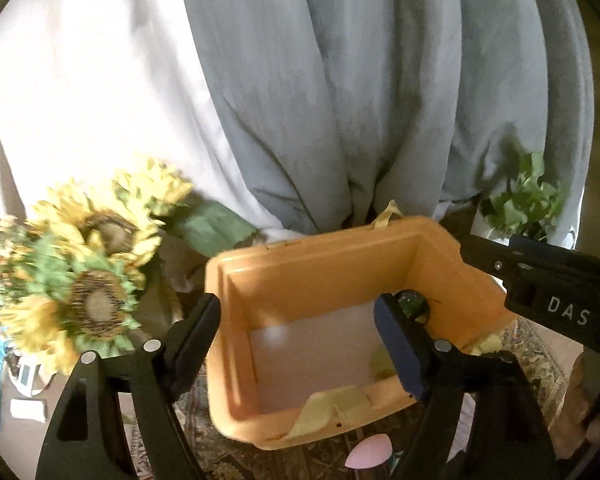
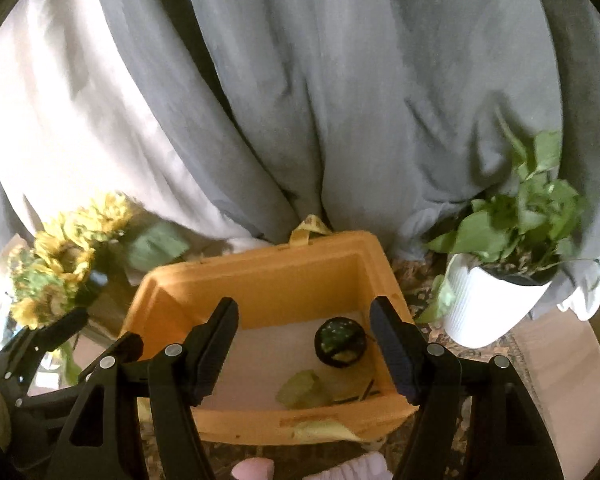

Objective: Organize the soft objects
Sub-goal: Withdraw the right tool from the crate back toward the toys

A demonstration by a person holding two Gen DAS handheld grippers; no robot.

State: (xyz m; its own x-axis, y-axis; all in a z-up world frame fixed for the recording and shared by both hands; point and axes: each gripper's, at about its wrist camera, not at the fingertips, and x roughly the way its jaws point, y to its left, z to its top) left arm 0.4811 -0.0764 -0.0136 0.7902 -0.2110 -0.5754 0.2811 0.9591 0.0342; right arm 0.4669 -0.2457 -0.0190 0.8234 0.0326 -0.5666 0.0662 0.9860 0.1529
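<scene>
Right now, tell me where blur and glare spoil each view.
Left wrist view: sunflowers smeared by motion blur, white curtain blown out, orange bin fairly sharp. Right wrist view: sunflowers and potted plant soft, white curtain glaring.

Sitting in the bin [image 2: 260,280], toward its right wall: a round ball [image 2: 341,342], with a crumpled soft piece [image 2: 302,390] lying just before it. Standing left of the bin: sunflowers [image 2: 60,260]. Standing right: a potted plant [image 2: 496,292]. Hanging behind all: curtains [image 2: 300,100].
</scene>
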